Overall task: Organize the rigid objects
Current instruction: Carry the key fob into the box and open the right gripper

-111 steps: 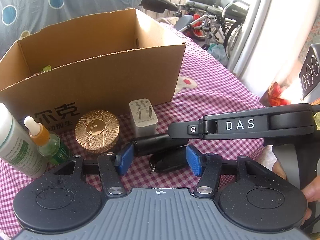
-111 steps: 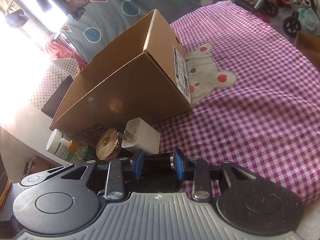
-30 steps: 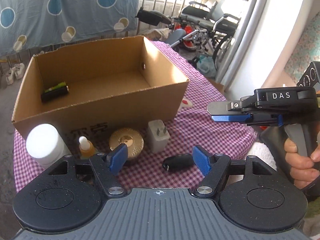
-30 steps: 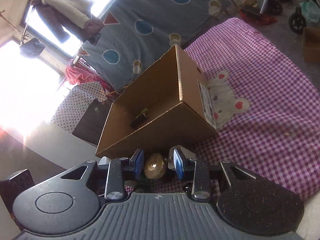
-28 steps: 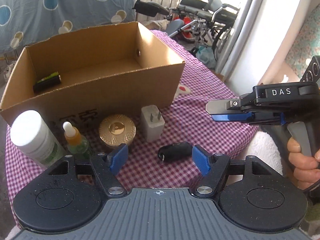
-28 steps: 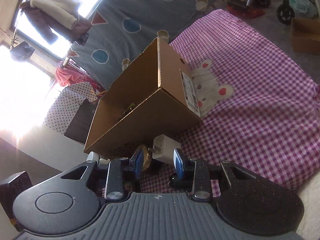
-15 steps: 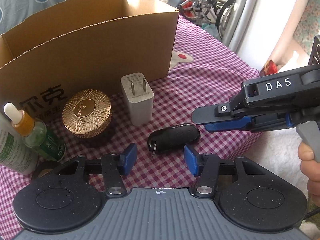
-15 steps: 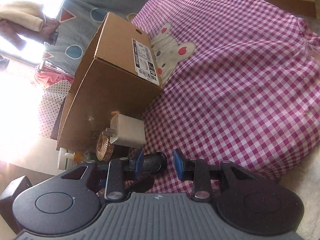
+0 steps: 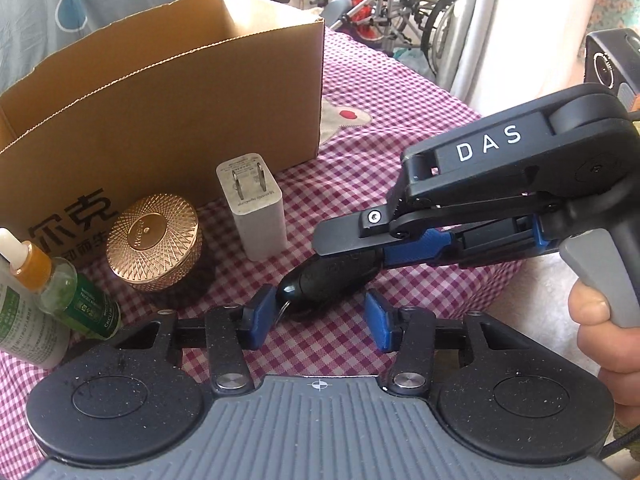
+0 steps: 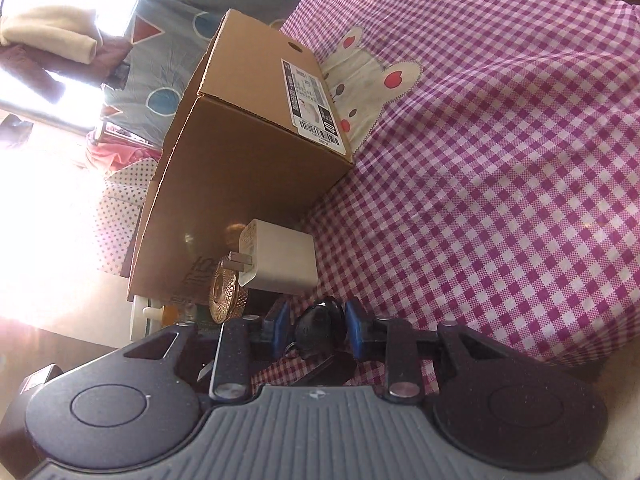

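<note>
A black car key fob (image 9: 328,276) lies on the purple checked cloth in front of the open cardboard box (image 9: 168,120). My right gripper (image 10: 315,328) has its blue pads on either side of the fob (image 10: 320,326), close to it; whether they press it is unclear. In the left wrist view the right gripper (image 9: 348,248) reaches in from the right over the fob. My left gripper (image 9: 318,314) is open and empty just in front of the fob.
A white charger plug (image 9: 252,208), a gold round jar (image 9: 154,236), a dropper bottle (image 9: 60,284) and a white bottle (image 9: 24,328) stand before the box. The box (image 10: 248,152) and plug (image 10: 276,258) also show in the right view. Wheelchairs stand behind the table.
The right gripper has come down and forward onto the key fob, its pads now flanking it. The left gripper has narrowed a little and stays close in front.
</note>
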`<control>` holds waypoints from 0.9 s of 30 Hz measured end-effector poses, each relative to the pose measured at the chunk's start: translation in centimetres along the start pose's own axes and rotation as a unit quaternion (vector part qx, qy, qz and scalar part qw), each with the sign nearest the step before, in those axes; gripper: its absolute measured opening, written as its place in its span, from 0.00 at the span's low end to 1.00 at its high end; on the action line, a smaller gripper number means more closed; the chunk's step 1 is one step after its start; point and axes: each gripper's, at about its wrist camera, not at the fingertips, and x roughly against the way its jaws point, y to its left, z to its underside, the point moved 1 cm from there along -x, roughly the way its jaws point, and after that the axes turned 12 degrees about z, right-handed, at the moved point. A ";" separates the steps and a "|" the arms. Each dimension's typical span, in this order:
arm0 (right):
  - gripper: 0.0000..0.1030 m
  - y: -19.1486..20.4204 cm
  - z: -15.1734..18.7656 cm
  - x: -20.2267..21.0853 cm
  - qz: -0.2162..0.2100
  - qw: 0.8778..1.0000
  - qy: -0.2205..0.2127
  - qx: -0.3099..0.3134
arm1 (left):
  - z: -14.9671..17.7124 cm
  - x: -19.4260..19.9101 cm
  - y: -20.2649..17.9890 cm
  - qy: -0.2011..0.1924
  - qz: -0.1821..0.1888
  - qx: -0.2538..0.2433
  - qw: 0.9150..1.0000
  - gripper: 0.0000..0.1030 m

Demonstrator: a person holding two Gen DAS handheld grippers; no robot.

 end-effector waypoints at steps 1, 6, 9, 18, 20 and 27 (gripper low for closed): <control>0.29 0.0 0.0 -0.2 -0.014 1.000 0.005 -0.008 | 0.0 0.0 -0.1 0.000 -0.001 -0.002 1.000 0.46; 0.27 0.8 0.0 -0.7 -0.004 1.000 -0.004 0.000 | -0.1 -0.5 -0.3 -0.004 -0.006 -0.005 1.000 0.42; 0.20 0.7 -0.1 -1.0 0.005 1.000 -0.009 0.000 | -0.1 -0.5 -0.2 -0.008 -0.008 -0.004 1.000 0.36; 0.17 0.3 0.4 0.5 0.006 1.000 -0.024 0.006 | -0.3 0.5 -0.9 -0.017 -0.014 -0.016 1.000 0.25; 0.17 0.9 0.7 1.8 0.005 0.999 -0.031 0.012 | -0.5 1.3 -1.4 -0.024 -0.012 -0.021 0.999 0.25; 0.17 6.5 1.0 7.5 -0.029 0.994 -0.079 0.074 | -2.3 7.4 -2.4 -0.088 -0.027 -0.056 0.994 0.25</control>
